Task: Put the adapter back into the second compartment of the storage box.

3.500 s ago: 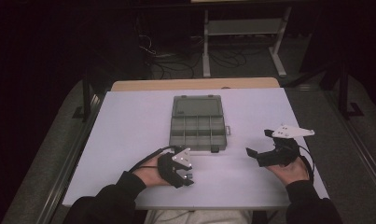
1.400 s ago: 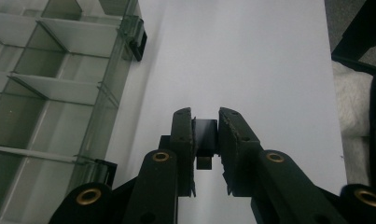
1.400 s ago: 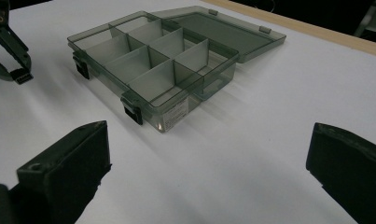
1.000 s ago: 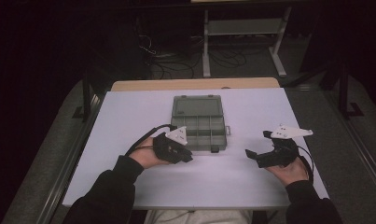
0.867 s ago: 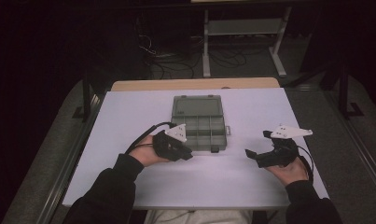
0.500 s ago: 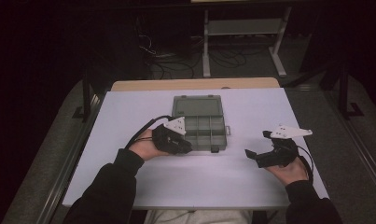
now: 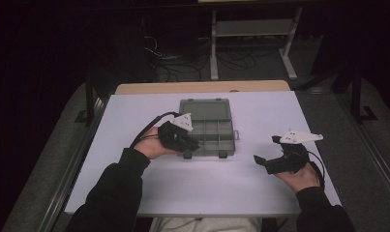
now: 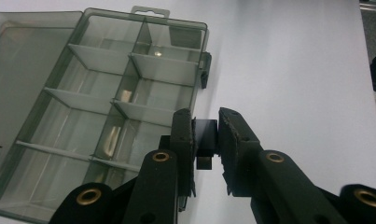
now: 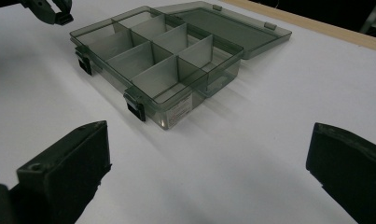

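A smoky clear compartment box (image 7: 209, 131) lies mid-table with its lid (image 7: 205, 108) folded open on the far side. My left gripper (image 7: 190, 144) hovers at the box's near-left corner, shut on a small black block (image 8: 205, 136). The box (image 8: 106, 107) has several divided cells, and a few small pale pieces (image 8: 112, 136) lie in them. My right gripper (image 7: 266, 150) rests over the table to the right of the box, jaws wide open with nothing between them. In the right gripper view the box (image 9: 176, 60) stands ahead, and the left gripper (image 9: 48, 10) is at the top left.
The white table top (image 7: 192, 183) has bare room in front of the box and on both sides. A wooden strip (image 7: 202, 87) runs along its far edge. Beyond it are a dark floor with cables and a metal stand (image 7: 250, 29).
My left hand has moved away from the table's front edge toward the box's near-left corner, still holding the black block. The right hand has stayed where it was.
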The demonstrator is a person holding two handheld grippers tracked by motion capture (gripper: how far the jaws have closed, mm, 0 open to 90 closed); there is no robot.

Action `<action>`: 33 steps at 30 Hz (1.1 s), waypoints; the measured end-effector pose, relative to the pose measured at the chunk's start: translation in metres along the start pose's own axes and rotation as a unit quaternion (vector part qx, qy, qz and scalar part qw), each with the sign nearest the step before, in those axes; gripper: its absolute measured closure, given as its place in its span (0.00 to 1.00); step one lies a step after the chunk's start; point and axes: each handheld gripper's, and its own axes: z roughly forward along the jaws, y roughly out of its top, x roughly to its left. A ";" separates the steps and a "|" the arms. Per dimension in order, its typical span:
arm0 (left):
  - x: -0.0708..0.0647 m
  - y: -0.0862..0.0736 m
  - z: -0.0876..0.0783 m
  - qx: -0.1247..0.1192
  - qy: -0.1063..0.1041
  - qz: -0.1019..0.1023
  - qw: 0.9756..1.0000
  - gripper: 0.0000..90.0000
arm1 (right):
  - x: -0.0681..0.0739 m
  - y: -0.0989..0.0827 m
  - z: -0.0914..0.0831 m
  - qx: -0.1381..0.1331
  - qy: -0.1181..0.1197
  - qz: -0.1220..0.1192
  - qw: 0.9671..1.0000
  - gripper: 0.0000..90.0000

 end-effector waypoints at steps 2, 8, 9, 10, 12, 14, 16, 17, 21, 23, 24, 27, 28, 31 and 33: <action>0.002 0.000 -0.001 0.000 0.001 0.000 1.000 0.85 | 0.000 0.000 0.000 0.001 0.000 0.000 1.000 0.00; 0.009 0.003 -0.003 -0.003 0.008 -0.007 1.000 0.85 | 0.000 0.000 0.001 0.003 0.000 0.001 1.000 0.00; 0.010 0.004 -0.003 -0.001 0.008 -0.007 1.000 0.85 | 0.000 0.000 0.001 0.003 0.000 0.001 1.000 0.00; 0.011 0.005 -0.003 -0.003 0.009 -0.007 1.000 0.85 | 0.000 0.000 0.001 0.003 0.000 0.001 1.000 0.00; 0.014 0.007 -0.002 -0.004 0.008 -0.009 1.000 0.85 | 0.000 0.000 0.001 0.003 0.000 0.001 1.000 0.00; 0.017 0.009 0.000 -0.001 0.011 -0.010 1.000 0.85 | 0.000 0.000 0.001 0.003 0.000 0.000 1.000 0.00; 0.020 0.011 0.002 -0.001 0.011 -0.010 1.000 0.85 | 0.001 0.000 0.001 0.004 0.000 0.000 1.000 0.00; 0.021 0.012 0.002 -0.001 0.012 -0.009 1.000 0.85 | 0.001 0.000 0.001 0.004 0.000 0.000 1.000 0.00; 0.027 0.015 0.003 -0.001 0.013 -0.011 1.000 0.85 | 0.001 0.000 0.000 0.003 0.001 0.000 1.000 0.00; 0.028 0.018 0.002 0.001 0.015 -0.009 1.000 0.85 | 0.001 -0.001 0.000 0.002 0.001 0.000 1.000 0.00; 0.029 0.019 0.002 0.003 0.018 -0.009 1.000 0.85 | 0.001 -0.001 0.000 0.002 0.001 0.000 1.000 0.00; 0.032 0.024 -0.001 0.002 0.021 -0.004 1.000 0.85 | 0.001 -0.001 -0.001 0.000 0.001 0.002 1.000 0.00; 0.033 0.025 -0.002 0.001 0.022 -0.006 1.000 0.85 | 0.001 -0.001 -0.002 0.000 0.001 0.003 1.000 0.00; 0.037 0.029 -0.003 0.005 0.027 -0.005 1.000 0.85 | 0.001 -0.001 -0.003 -0.001 0.002 0.004 1.000 0.00; 0.039 0.029 -0.003 0.004 0.029 -0.006 1.000 0.85 | 0.001 -0.001 -0.003 -0.002 0.001 0.003 1.000 0.00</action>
